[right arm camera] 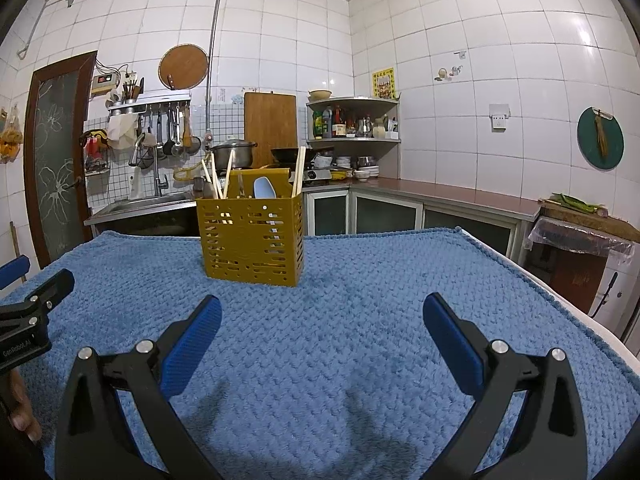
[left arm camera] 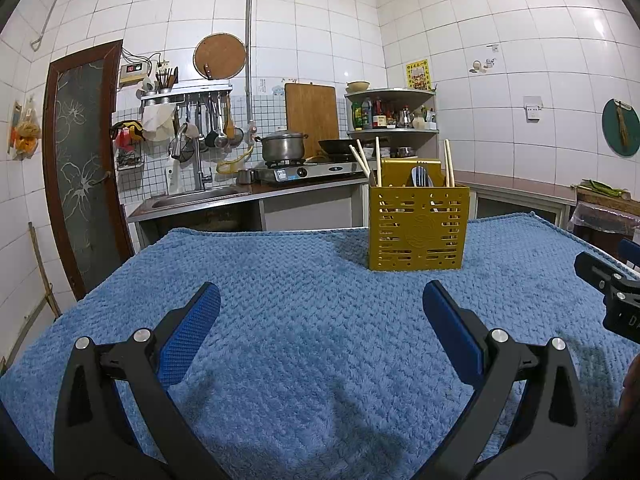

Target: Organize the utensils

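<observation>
Two claws hung low over fuzzy blue blanket [left arm camera: 304,280] covering desk. Left claw [left arm camera: 322,308] spread wide open, blue pads [left arm camera: 188,336] far apart, nothing between. Right claw [right arm camera: 322,318] spread wide open too, blue pads [right arm camera: 452,344] far apart, nothing held. Seen side by side: right claw's black tip at right edge of left view, left claw's black tip at left edge of right view.

Stood upright on blanket, well ahead of both claws: yellow plastic utensil box with slots in its walls [left arm camera: 418,226]. Sat ahead and to right in left view, ahead and to left in right view. Touched by neither claw.

Poked up out of box: pale wooden chopsticks [right arm camera: 298,170], some leaning left, some near right corner. Also stuck up inside: light blue spoon [right arm camera: 264,186] and silver metal fork [left arm camera: 420,174]. Could not tell which slot held which.

Behind desk: white tiled kitchen wall, steel sink, steel pot [left arm camera: 283,146] on stove, wooden cutting board [left arm camera: 312,114] leaning on wall.
</observation>
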